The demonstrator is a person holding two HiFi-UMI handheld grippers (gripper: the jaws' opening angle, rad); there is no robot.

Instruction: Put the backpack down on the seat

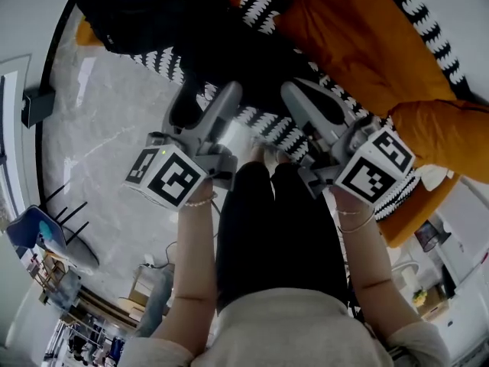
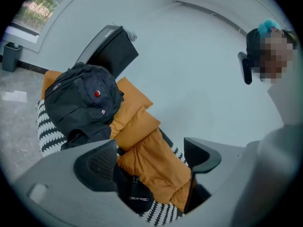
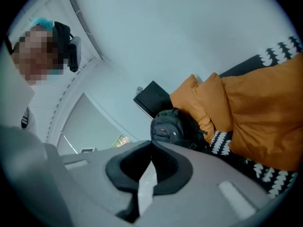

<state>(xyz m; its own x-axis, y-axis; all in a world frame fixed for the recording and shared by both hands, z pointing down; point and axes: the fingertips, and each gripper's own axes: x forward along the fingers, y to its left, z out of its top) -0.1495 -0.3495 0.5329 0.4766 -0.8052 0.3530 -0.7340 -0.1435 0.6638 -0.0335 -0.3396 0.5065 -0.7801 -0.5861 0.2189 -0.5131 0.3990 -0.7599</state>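
The dark backpack (image 1: 145, 10) rests on the black-and-white patterned seat (image 1: 267, 128), leaning against orange cushions (image 1: 359, 37). In the left gripper view the backpack (image 2: 83, 100) sits upright at the seat's (image 2: 49, 129) end, apart from both grippers. My left gripper (image 2: 154, 157) is open, its jaws wide apart over the orange cushions (image 2: 147, 145) and a black strap (image 2: 135, 193), gripping nothing. My right gripper (image 3: 150, 150) is shut, with the backpack (image 3: 173, 126) farther off beyond its jaws. Both the left gripper (image 1: 202, 102) and the right gripper (image 1: 306, 98) hover over the seat's front edge.
A black box-like unit (image 2: 111, 48) stands behind the backpack against the pale wall. Grey marble floor (image 1: 99, 128) lies left of the seat, with a small black object (image 1: 37, 105) on it. The person's legs in black trousers (image 1: 267, 228) stand right by the seat.
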